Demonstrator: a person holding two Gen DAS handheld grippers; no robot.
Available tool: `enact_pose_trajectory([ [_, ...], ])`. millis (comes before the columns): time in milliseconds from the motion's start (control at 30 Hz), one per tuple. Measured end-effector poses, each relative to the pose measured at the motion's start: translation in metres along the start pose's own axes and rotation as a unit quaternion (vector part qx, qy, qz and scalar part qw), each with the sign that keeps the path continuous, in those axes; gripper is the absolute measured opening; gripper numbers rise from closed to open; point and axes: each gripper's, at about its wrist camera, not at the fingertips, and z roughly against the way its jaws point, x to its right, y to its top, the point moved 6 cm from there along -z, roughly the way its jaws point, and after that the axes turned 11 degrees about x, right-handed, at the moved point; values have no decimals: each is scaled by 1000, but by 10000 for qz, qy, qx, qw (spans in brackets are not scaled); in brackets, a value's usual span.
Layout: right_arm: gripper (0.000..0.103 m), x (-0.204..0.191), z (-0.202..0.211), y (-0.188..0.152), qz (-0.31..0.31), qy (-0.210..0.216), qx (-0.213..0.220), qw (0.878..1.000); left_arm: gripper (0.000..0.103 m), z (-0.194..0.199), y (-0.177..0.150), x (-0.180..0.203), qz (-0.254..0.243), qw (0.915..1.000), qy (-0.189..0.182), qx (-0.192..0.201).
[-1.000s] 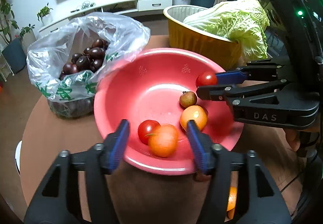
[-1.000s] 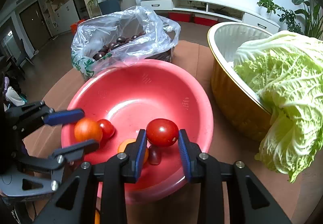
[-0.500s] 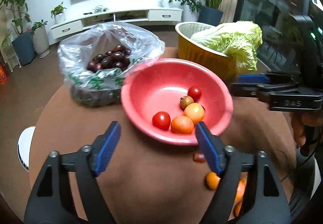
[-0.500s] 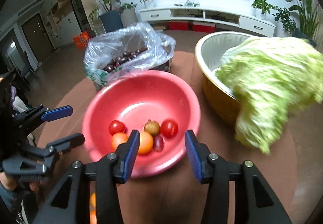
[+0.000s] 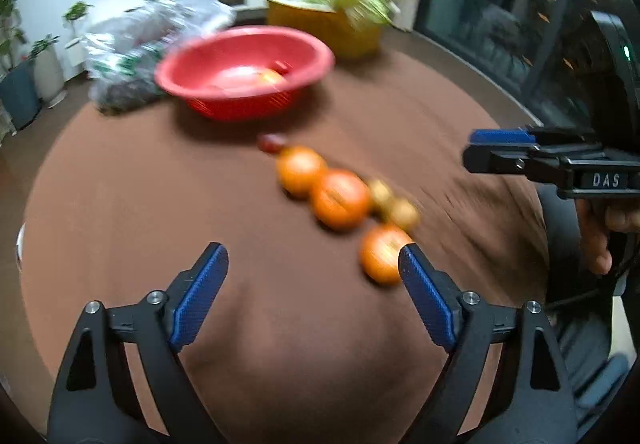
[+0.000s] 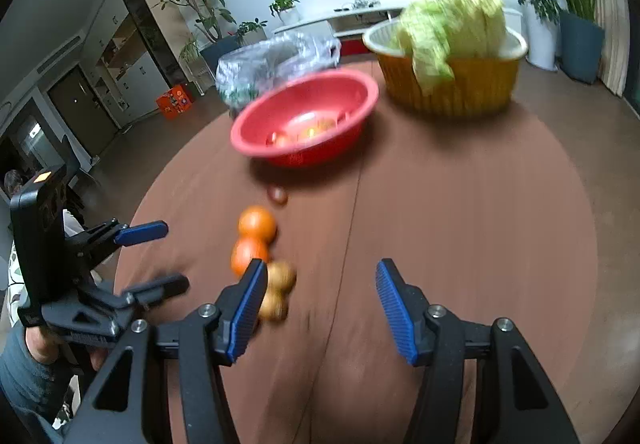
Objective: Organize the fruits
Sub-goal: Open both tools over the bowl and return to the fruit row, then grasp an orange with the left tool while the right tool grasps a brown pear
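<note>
Loose fruit lies in a rough line on the brown counter (image 5: 160, 203), in front of the red bowl (image 5: 244, 71): a small dark red fruit (image 5: 271, 143) nearest the bowl, then three oranges (image 5: 340, 197) running toward the left tool, with two small tan-brown fruits (image 5: 394, 203) tucked beside them. The red bowl holds several pieces already: something orange and something red show inside, blurred, count unclear. Judging by that, the sorting is partly done; the six or so pieces on the counter are what's left.

Left tool (image 5: 314, 296) stands wide open, nothing between the pads; its jaws have just been opening. The nearest orange sits just beside its right pad, not gripped. Right tool (image 6: 318, 304) is also open and empty, its jaws likewise just opening, with the tan fruits close by its left pad.

Farther out: a clear plastic bag of dark fruit (image 6: 276, 63) behind the bowl, and a yellow tub (image 6: 448, 83) with a napa cabbage (image 6: 452, 15) off to the side. Whether those belong to the job I can't tell. Both views are motion-blurred.
</note>
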Motion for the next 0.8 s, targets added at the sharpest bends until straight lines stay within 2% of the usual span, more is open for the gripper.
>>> enact_pose_trajectory([
  [133,60,3,0,-17,-219,21,-76,9997,87,-11,-9,28,-162,9996,-216,-89],
  [267,60,6,3,-19,-279,32,-25,9996,87,-23,-13,44,-414,9987,-250,-180],
  [300,60,7,3,-19,-298,37,-15,9995,84,-24,-14,46,-446,9985,-256,-193],
  [400,60,9,2,-19,-340,59,-7,9994,67,-27,-19,48,-404,9983,-317,-261],
  [467,60,10,3,-21,-343,85,-18,9994,61,-30,-20,47,-368,9984,-334,-287],
  [533,60,9,1,-22,-343,111,-32,9993,51,-33,-20,47,-325,9984,-359,-296],
  [600,60,7,1,-23,-340,135,-43,9993,49,-37,-17,44,-303,9985,-367,-276],
  [700,60,4,-1,-25,-284,156,-62,9995,36,-39,-13,42,-245,9983,-468,-249],
  [800,59,1,-3,-27,-215,169,-97,9996,35,-40,-11,42,-223,9983,-489,-213],
])
